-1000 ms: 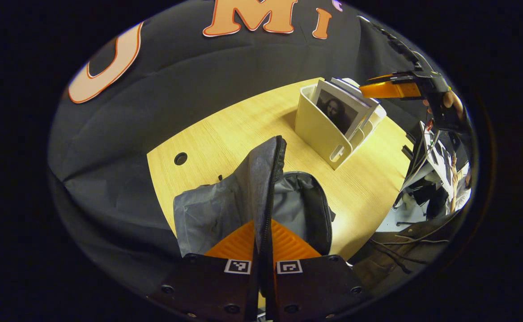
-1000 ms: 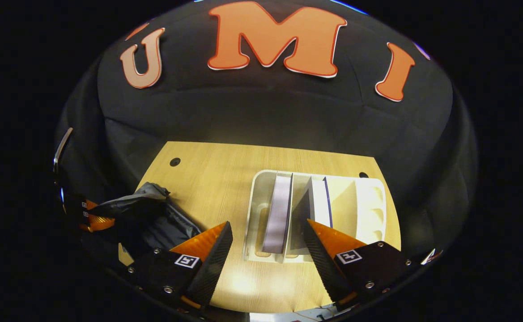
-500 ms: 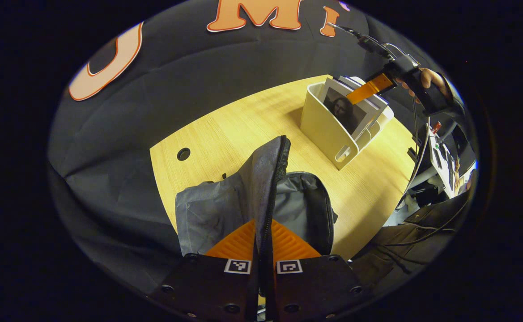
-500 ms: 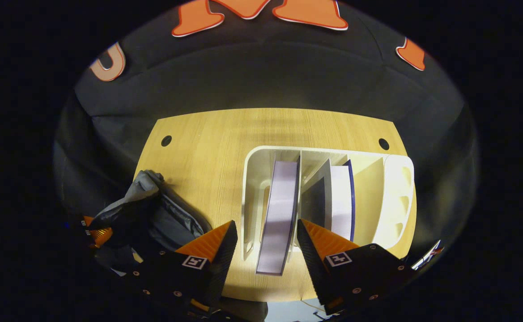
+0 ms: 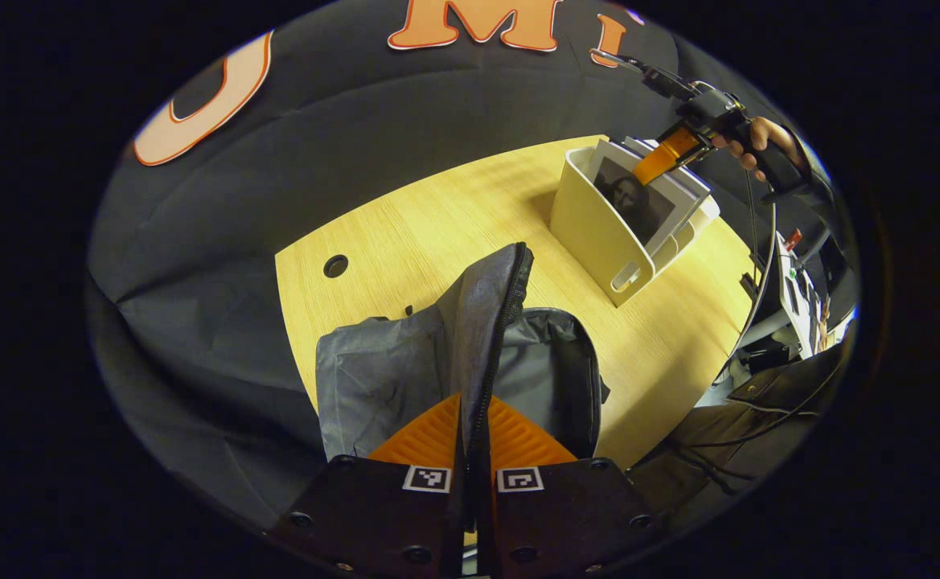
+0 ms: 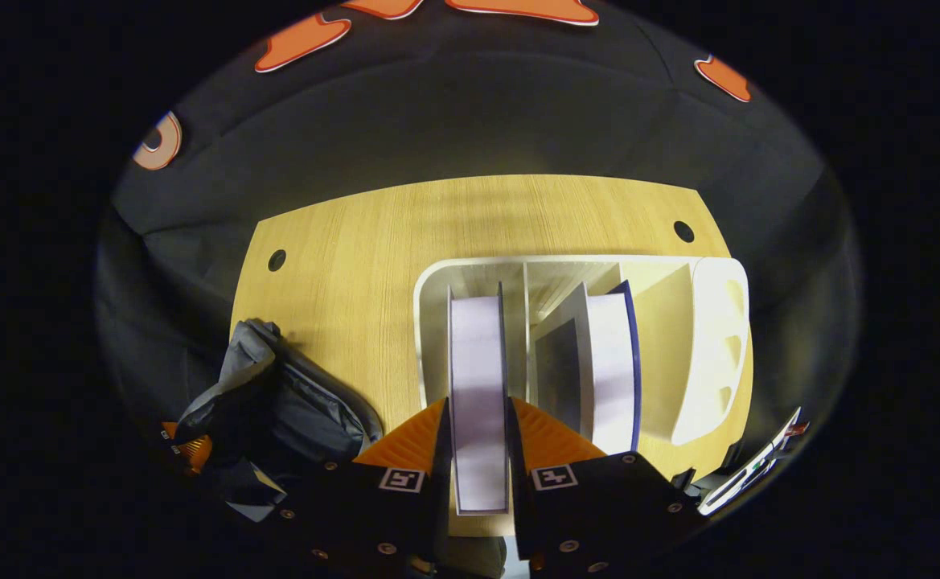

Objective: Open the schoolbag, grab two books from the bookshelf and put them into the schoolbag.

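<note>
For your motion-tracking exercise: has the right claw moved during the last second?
Yes. The right claw has come down toward the white bookshelf and closed, its fingers now against both sides of the left-hand book.

Black gripper point(image 6: 478, 450) housings, square markers, round screws.

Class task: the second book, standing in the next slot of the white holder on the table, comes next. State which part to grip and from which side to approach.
Grip the second book by its top edge, coming straight down from above. It stands upright in the white holder, whose walls and divider block its faces lower down, so only that edge is free; jaws should straddle its thickness. The right gripper is shut on the first book in just this way.
</note>
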`<act>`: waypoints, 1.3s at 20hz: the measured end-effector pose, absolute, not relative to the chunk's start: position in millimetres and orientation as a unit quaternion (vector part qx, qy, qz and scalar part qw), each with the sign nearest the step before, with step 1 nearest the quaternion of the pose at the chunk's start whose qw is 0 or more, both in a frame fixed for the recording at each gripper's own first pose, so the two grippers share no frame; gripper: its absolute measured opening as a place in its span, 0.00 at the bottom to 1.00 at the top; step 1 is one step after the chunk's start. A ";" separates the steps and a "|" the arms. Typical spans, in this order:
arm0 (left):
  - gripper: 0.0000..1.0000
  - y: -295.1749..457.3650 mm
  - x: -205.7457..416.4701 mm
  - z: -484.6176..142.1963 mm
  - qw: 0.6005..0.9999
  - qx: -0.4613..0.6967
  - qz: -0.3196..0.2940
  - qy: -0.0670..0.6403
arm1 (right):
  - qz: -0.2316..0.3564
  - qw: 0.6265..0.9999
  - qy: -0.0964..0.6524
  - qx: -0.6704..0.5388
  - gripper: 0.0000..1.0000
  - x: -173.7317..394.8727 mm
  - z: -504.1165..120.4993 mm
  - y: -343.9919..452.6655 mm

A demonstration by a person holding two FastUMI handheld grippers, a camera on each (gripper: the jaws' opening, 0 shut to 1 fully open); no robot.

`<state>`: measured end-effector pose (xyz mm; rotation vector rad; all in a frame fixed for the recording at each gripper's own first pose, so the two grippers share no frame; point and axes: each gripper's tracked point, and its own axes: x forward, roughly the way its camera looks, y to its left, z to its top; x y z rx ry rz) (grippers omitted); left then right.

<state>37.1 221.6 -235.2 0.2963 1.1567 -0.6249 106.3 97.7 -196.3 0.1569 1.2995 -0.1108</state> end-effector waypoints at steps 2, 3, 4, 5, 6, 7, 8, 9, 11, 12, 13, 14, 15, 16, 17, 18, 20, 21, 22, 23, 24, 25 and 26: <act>0.07 221.5 35.1 -234.9 0.782 0.135 -0.290 0.535 | -0.060 0.795 0.598 0.080 0.32 102.8 -188.0 93.2; 0.07 222.9 35.3 -235.5 0.782 0.135 -0.290 0.534 | -0.063 0.798 0.593 0.087 0.31 103.4 -181.0 91.0; 0.07 222.9 35.7 -236.1 0.783 0.133 -0.290 0.535 | -0.063 0.802 0.586 0.097 0.31 101.5 -172.0 89.7; 0.07 222.5 35.6 -237.0 0.783 0.132 -0.290 0.535 | -0.062 0.805 0.579 0.109 0.30 102.0 -162.5 88.2; 0.07 223.4 36.1 -237.6 0.783 0.131 -0.291 0.534 | -0.060 0.810 0.571 0.119 0.30 102.9 -151.5 87.1; 0.07 223.8 34.9 -237.7 0.783 0.130 -0.292 0.534 | -0.058 0.815 0.562 0.127 0.29 100.1 -140.5 85.3; 0.07 224.0 34.1 -238.3 0.783 0.132 -0.293 0.533 | -0.055 0.820 0.554 0.130 0.29 98.2 -129.4 83.6; 0.07 223.6 34.5 -239.2 0.782 0.133 -0.294 0.533 | -0.055 0.826 0.545 0.132 0.29 95.0 -116.9 80.8; 0.07 223.5 33.4 -239.8 0.781 0.136 -0.296 0.532 | -0.056 0.836 0.528 0.141 0.28 90.1 -97.8 75.6; 0.07 221.7 34.0 -239.4 0.782 0.137 -0.297 0.531 | -0.056 0.839 0.520 0.147 0.27 87.6 -88.5 74.4; 0.07 222.4 33.4 -239.3 0.781 0.137 -0.299 0.531 | -0.056 0.843 0.513 0.153 0.27 82.9 -81.0 72.6; 0.07 222.1 34.3 -239.9 0.781 0.138 -0.301 0.530 | -0.056 0.846 0.506 0.160 0.27 78.9 -72.6 71.4; 0.07 222.6 33.3 -240.3 0.781 0.138 -0.301 0.530 | -0.055 0.848 0.501 0.167 0.27 75.2 -66.2 71.5; 0.07 222.7 33.5 -240.2 0.781 0.137 -0.302 0.530 | -0.051 0.850 0.495 0.174 0.27 72.6 -59.4 74.9; 0.07 222.6 32.3 -241.1 0.780 0.136 -0.303 0.530 | -0.046 0.852 0.489 0.183 0.27 68.0 -55.5 76.1; 0.07 223.6 32.6 -241.0 0.781 0.136 -0.303 0.529 | -0.039 0.854 0.482 0.191 0.27 64.0 -49.3 80.2; 0.07 224.7 32.8 -241.2 0.781 0.135 -0.305 0.528 | -0.028 0.857 0.472 0.204 0.27 51.8 -41.7 92.6; 0.07 224.6 32.9 -241.5 0.781 0.134 -0.305 0.528 | -0.022 0.857 0.471 0.209 0.27 46.7 -39.7 98.0; 0.07 225.1 33.1 -241.3 0.782 0.134 -0.305 0.527 | -0.014 0.856 0.470 0.217 0.27 42.6 -38.5 105.3; 0.07 226.4 32.3 -240.4 0.782 0.133 -0.305 0.526 | -0.005 0.854 0.470 0.224 0.27 36.7 -37.9 112.2; 0.07 226.5 32.8 -240.3 0.783 0.133 -0.306 0.525 | 0.001 0.853 0.468 0.230 0.27 32.3 -37.3 119.5; 0.07 227.4 31.8 -240.0 0.783 0.132 -0.306 0.525 | 0.007 0.853 0.468 0.233 0.27 29.1 -37.1 125.9; 0.07 227.3 31.9 -239.4 0.784 0.132 -0.306 0.524 | 0.010 0.853 0.465 0.236 0.27 25.0 -38.0 130.0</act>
